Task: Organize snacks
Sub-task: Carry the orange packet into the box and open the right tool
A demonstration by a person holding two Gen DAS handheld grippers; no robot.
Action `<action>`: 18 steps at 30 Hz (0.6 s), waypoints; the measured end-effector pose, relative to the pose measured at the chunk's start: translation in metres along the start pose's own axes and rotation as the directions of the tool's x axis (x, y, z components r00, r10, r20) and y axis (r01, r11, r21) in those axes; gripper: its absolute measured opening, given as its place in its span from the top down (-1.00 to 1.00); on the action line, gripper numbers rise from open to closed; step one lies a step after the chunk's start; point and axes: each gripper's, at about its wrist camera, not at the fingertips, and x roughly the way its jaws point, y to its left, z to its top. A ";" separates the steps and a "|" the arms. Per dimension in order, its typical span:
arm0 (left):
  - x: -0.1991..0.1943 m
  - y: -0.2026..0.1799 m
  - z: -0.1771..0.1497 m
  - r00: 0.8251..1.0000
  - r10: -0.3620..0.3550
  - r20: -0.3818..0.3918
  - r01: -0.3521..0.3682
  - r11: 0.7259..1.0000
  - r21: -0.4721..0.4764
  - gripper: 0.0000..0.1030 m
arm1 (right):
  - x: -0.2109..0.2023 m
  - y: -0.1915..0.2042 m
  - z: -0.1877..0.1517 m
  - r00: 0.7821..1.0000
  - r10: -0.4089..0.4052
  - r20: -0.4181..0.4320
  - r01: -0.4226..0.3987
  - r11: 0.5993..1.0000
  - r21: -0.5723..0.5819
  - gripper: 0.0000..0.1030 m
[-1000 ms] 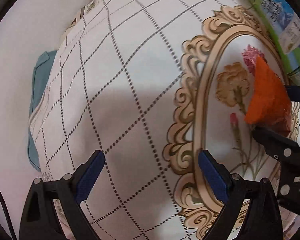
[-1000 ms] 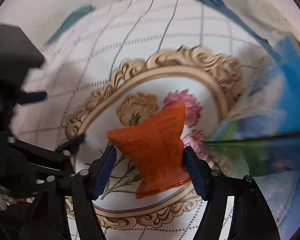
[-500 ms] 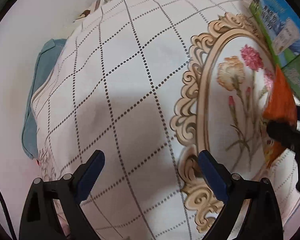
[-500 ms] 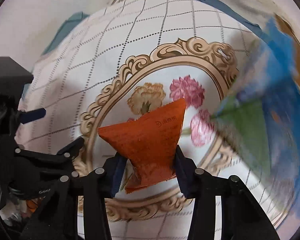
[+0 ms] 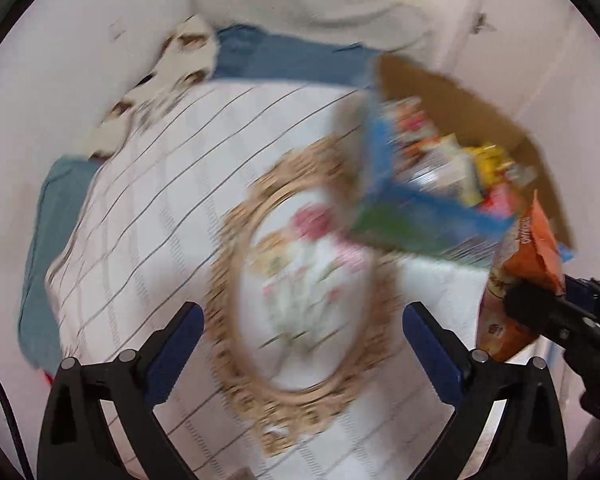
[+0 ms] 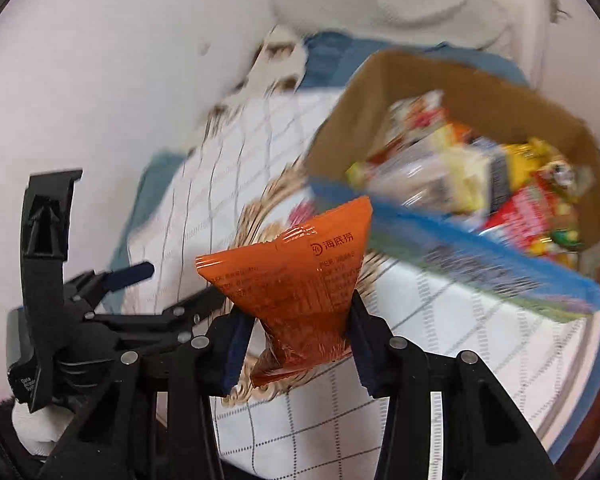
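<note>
In the left wrist view, the left gripper (image 5: 302,344) fills the lower part of the frame, its blue-padded jaws spreading apart with nothing between them — only the patterned cloth (image 5: 188,184) shows in the gap, white with a dark grid and a gold oval frame of flowers at centre. A blue cloth (image 5: 284,56) lies at upper centre against the pale wall. To the upper right sits the cardboard box (image 5: 456,92), blurred, with bright snack packs (image 5: 456,160) inside. At the far right edge the right gripper (image 5: 540,300) reaches in, pinching the orange snack packet (image 5: 536,248) in front of the box's near side.

In the right wrist view, the left gripper (image 6: 172,288) shows at middle left, its black fingers wide apart. At lower centre the right gripper (image 6: 300,336) clamps the orange snack packet (image 6: 300,280) by its lower part; the pads squeeze the foil to a narrow waist and the top fans out above them. The packet hangs clear of the cloth (image 6: 308,432) — left of and just before the open box (image 6: 472,92), which occupies the upper right with its packs (image 6: 476,176) heaped inside.
</note>
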 end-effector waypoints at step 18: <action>0.114 -0.137 0.197 0.994 0.058 -0.088 -0.037 0.975 0.219 -0.98 | 0.003 -0.198 0.158 0.993 -0.119 -0.017 0.119 0.947 0.299 0.08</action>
